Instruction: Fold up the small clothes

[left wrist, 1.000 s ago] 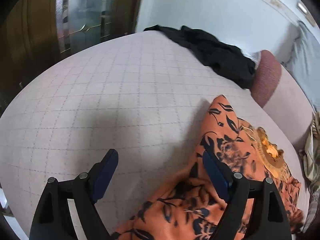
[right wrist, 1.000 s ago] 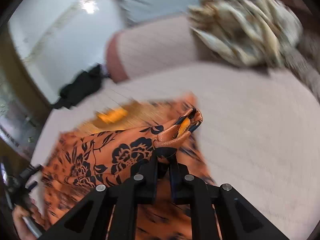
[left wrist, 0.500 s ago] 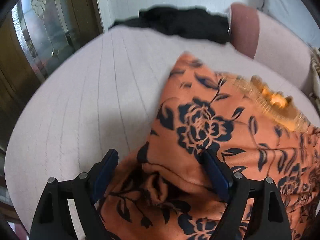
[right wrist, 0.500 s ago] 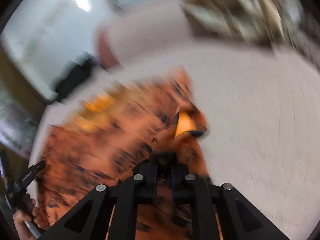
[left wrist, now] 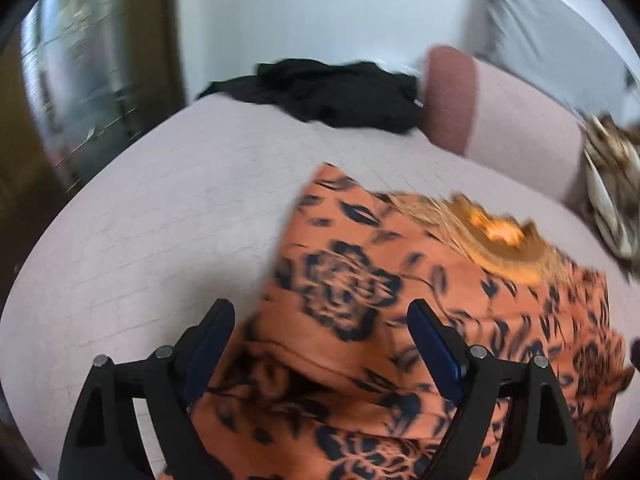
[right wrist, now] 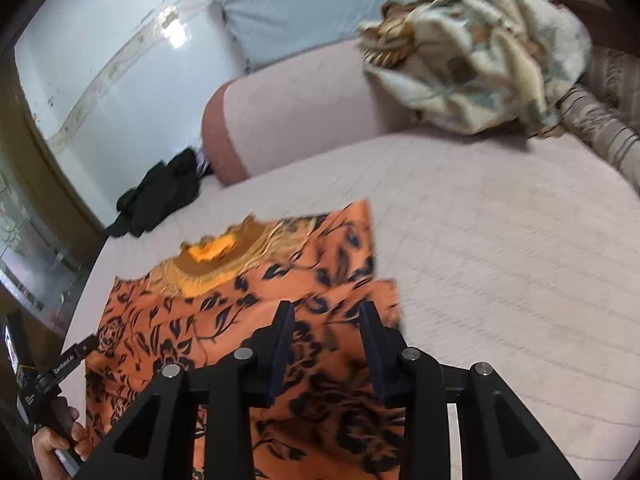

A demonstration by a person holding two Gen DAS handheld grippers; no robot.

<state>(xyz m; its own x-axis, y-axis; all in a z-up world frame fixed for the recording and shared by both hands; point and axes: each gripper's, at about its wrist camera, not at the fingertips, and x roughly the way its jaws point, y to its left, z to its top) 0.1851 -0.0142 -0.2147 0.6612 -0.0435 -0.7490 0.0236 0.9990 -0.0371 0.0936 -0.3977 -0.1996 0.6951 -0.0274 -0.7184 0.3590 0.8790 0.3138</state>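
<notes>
An orange garment [left wrist: 400, 320] with a dark flower print and a gold neckline lies flat on the pink quilted bed [left wrist: 160, 220]. My left gripper [left wrist: 320, 312] hovers wide open over its left part, gripping nothing. In the right wrist view the same orange garment [right wrist: 224, 312] has its right side folded inward. My right gripper [right wrist: 326, 316] is above that folded edge. Its jaws are opening and the fabric lies beneath them, free of the pads. A hand [right wrist: 56, 440] holds the left gripper at the lower left of that view.
A crumpled black garment [left wrist: 332, 92] sits at the bed's far edge. Beside it is a pink bolster [right wrist: 300, 120]. A cream patterned cloth heap [right wrist: 480, 52] rests on the bolster's right end. A grey pillow [right wrist: 320, 4] leans on the wall. A wooden door frame [left wrist: 160, 40] stands at left.
The right gripper has let go of the pinched sleeve corner, which now lies flat on the garment. The left gripper swung from the bare bed to over the garment, still open.
</notes>
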